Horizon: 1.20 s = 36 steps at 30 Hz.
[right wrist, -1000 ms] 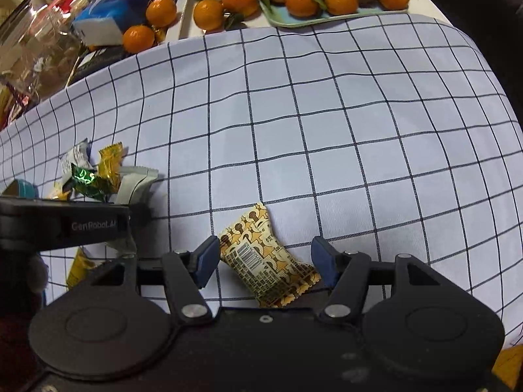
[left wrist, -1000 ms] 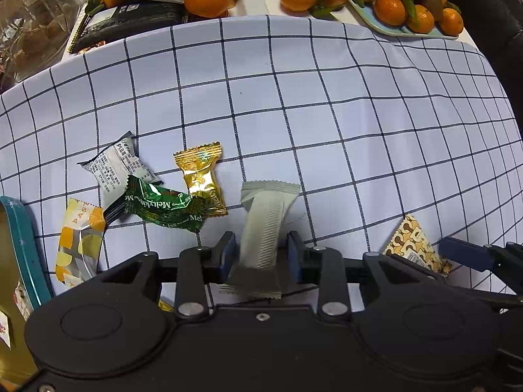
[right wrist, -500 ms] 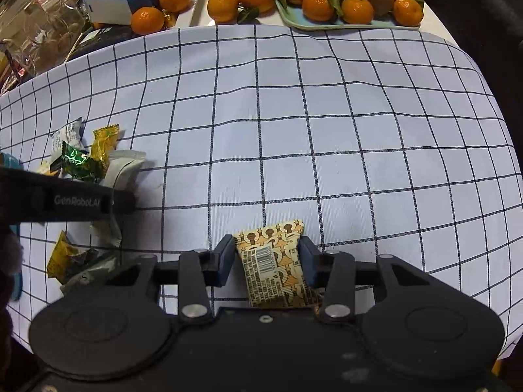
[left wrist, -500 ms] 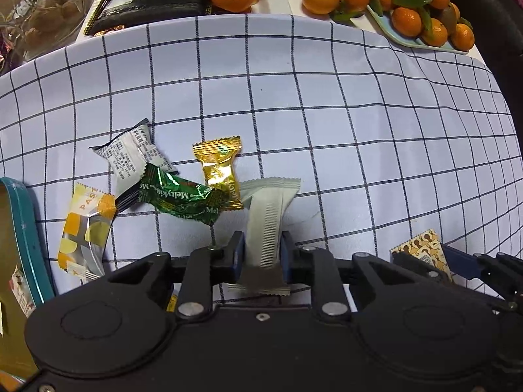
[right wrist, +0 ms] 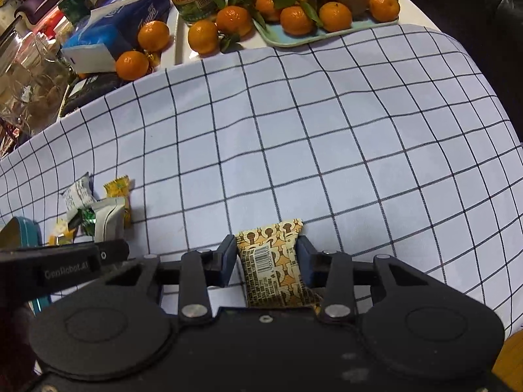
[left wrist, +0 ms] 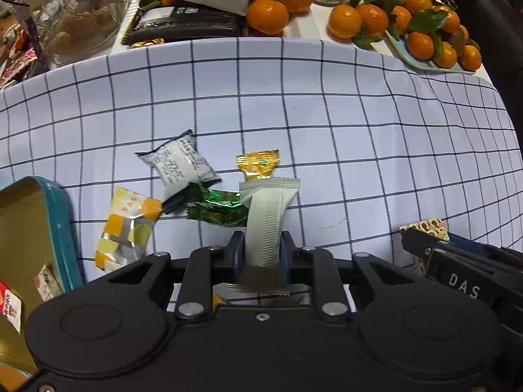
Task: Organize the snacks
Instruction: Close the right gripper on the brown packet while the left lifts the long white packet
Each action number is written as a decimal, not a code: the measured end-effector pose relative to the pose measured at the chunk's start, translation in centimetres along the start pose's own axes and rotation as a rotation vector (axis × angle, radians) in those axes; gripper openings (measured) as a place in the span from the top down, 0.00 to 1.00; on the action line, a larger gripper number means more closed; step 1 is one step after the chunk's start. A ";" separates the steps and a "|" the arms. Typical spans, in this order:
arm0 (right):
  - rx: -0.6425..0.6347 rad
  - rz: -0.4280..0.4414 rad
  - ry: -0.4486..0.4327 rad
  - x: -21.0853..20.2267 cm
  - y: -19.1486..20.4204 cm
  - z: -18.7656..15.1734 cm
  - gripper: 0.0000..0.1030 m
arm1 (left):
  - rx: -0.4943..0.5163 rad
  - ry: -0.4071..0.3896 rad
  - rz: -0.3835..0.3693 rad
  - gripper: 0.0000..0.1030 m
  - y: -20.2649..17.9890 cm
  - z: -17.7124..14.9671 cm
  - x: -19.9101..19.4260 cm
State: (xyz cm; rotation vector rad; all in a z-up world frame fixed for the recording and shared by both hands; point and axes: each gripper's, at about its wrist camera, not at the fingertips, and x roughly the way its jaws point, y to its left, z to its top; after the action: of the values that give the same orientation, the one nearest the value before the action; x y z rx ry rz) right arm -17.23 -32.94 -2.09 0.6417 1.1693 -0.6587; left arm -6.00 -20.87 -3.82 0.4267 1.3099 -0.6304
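Note:
My left gripper [left wrist: 261, 248] is shut on a pale grey-white snack packet [left wrist: 266, 219] and holds it above the checked cloth. Beyond it lie a gold candy [left wrist: 258, 163], a green candy [left wrist: 215, 209], a white printed packet [left wrist: 178, 163] and a yellow packet [left wrist: 126, 228]. An open teal tin [left wrist: 62, 222] with snacks inside sits at the left. My right gripper [right wrist: 266, 254] is shut on a brown-and-gold patterned snack [right wrist: 271, 261], lifted off the cloth. The same loose snacks [right wrist: 98, 205] show at the left of the right wrist view.
The blue-and-white checked cloth [left wrist: 327, 130] covers the table. Behind it are a tray of mandarins [right wrist: 313, 16], loose mandarins [left wrist: 268, 16], a tissue box [right wrist: 111, 32], a black notebook [left wrist: 183, 26] and glass jars [left wrist: 75, 16]. A dark chair [right wrist: 474, 0] stands at the right.
Both grippers closed on their snacks and lifted them. The left one has risen and shifted left toward the tin, which shows more now.

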 end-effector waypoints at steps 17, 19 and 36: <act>0.064 0.044 0.049 -0.3 3.2 -0.2 0.61 | -0.061 -0.035 0.025 0.72 3.2 0.6 -1.3; 0.094 0.065 0.055 -0.5 3.2 -0.1 0.73 | -0.075 -0.036 0.019 0.72 3.1 0.9 -1.3; 0.013 0.026 0.120 1.8 4.1 -0.5 0.35 | -0.089 -0.022 0.024 0.72 2.9 1.1 -0.8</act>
State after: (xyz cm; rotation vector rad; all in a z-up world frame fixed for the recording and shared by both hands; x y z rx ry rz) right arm -14.03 -30.13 -3.48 0.7146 1.2660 -0.6130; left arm -3.35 -19.17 -2.96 0.3616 1.3042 -0.5530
